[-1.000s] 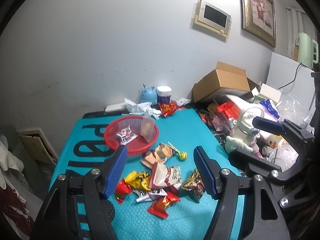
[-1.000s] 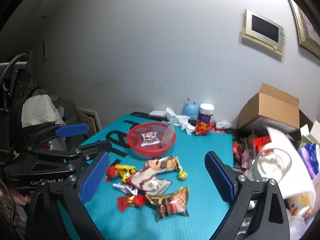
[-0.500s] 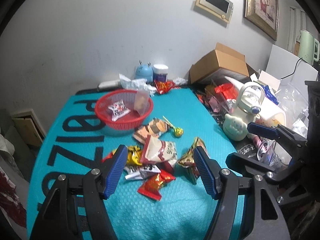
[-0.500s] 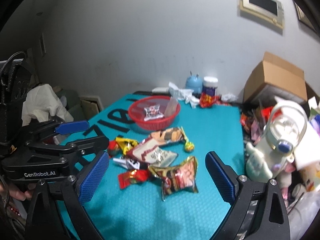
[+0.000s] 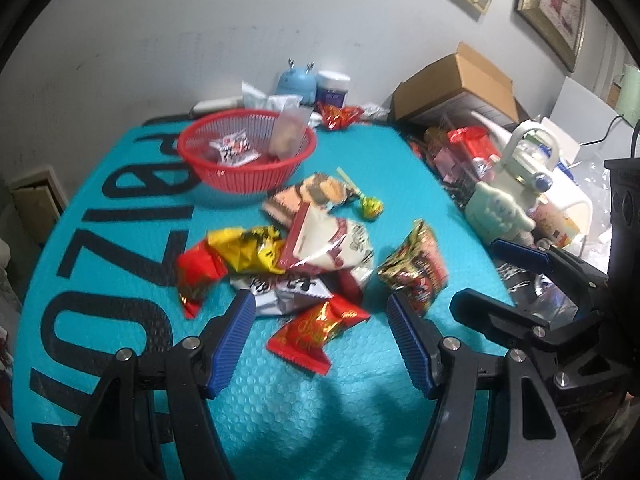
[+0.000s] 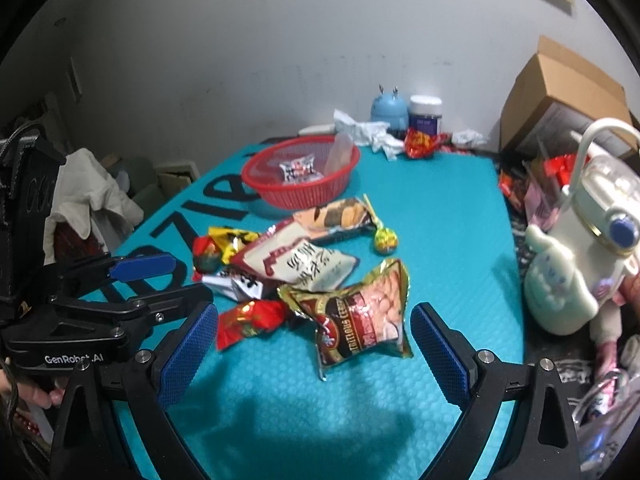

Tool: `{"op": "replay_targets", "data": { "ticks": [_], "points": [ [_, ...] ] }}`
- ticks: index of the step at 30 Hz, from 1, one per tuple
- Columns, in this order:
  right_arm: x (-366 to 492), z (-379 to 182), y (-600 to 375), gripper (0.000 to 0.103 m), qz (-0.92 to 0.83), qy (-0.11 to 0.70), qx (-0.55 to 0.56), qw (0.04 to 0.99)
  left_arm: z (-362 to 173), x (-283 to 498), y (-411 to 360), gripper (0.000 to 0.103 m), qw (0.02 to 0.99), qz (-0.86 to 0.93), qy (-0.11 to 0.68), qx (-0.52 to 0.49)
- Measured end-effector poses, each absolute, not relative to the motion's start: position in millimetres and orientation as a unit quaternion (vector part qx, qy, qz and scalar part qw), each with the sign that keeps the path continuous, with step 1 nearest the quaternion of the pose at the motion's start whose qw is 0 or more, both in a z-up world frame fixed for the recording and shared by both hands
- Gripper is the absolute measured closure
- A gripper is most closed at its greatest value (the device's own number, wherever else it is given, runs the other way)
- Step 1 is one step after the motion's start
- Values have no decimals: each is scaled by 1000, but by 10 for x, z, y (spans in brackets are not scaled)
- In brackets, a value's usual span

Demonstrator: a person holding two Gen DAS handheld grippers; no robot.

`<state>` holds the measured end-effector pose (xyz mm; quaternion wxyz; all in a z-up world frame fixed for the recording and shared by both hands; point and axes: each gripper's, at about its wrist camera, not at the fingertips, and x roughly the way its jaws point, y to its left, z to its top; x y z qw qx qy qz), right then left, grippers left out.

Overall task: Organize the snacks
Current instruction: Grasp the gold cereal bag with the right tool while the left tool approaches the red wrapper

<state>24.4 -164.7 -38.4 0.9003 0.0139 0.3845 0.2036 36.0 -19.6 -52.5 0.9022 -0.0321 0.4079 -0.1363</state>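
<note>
A teal bubble-textured surface point(image 5: 304, 412) meets a scuffed white wall point(image 6: 248, 40). Crinkly foil snack packets point(image 5: 320, 248) lie heaped beside a red mesh basket point(image 5: 224, 178). The left gripper point(image 5: 320, 312) and right gripper point(image 6: 314, 328) both gape, empty.

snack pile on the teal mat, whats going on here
A person holds a two-finger gripper in each hand above loose snack packets on the teal mat. The left gripper is open over a red packet; the right gripper is open over a peanut bag. Neither holds anything. The red basket already holds two packets.
</note>
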Motion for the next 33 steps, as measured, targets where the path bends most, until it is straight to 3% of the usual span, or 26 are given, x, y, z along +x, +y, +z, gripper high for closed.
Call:
{"op": "replay_targets", "data": {
  "ticks": [25, 27, 30, 33],
  "points": [
    [789, -1014, -1705, 5, 208, 454, 31, 866, -1162, 711, -205, 36, 863, -162, 476, -51],
    [792, -1038, -1708, 12, 213, 458, 32, 863, -1165, 713, -239, 36, 865, -161, 474, -38],
    [787, -1079, -1693, 32, 215, 467, 27, 857, -1178, 717, -304, 36, 867, -163, 470, -24],
    [747, -1076, -1695, 38, 215, 465, 20, 859, -1191, 709, -356, 36, 871, -165, 463, -14]
  ]
}}
